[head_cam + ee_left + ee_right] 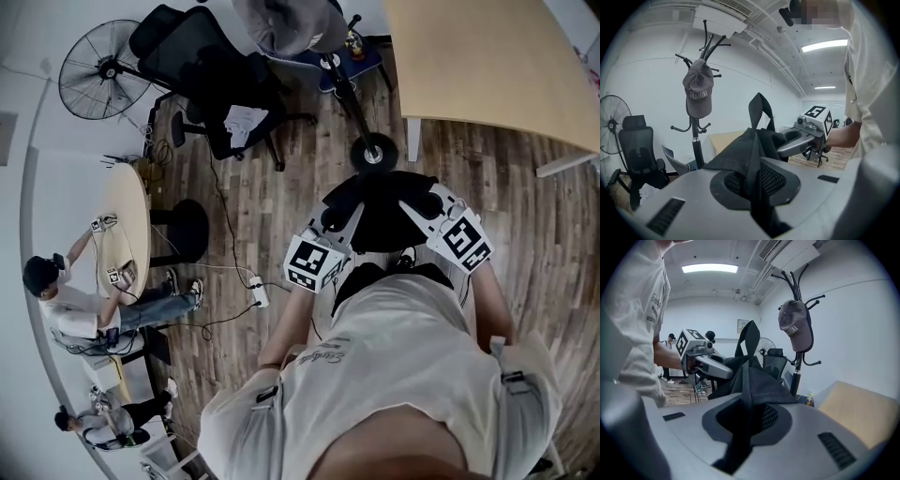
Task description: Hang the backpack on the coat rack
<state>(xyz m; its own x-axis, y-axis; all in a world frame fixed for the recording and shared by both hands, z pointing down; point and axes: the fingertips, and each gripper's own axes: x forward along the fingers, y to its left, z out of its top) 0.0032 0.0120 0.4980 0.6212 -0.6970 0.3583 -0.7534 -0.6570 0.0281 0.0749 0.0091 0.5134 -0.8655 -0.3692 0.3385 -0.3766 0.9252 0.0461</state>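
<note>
**Inspector:** Two holds to record. Condition of the left gripper (753,180)?

**Assistant:** Clamped on the backpack (380,211). A fold of black webbing and mesh runs down between its jaws and is pinched there.

**Inspector:** Right gripper (744,420)?

**Assistant:** Likewise closed on the backpack, with a dark fold of its fabric caught between the jaws.

**Inspector:** Location of the backpack?

**Assistant:** Held clear of the wooden floor (272,187) in front of the person's chest, slung between the two grippers, one at each side. Its top loop (759,110) stands upright above the bunched fabric.

**Inspector:** Coat rack?

**Assistant:** The coat rack (696,140) stands beyond the backpack and apart from it. A grey cap (698,93) hangs on one of its upper hooks. The backpack is not yet on any hook.

**Inspector:** Surroundings?

**Assistant:** In the head view, a black office chair (211,66) and a standing fan (98,70) are left of the rack's base, and a light wooden table (497,66) is at upper right. At far left a person (70,305) is at a round table (127,220).
</note>
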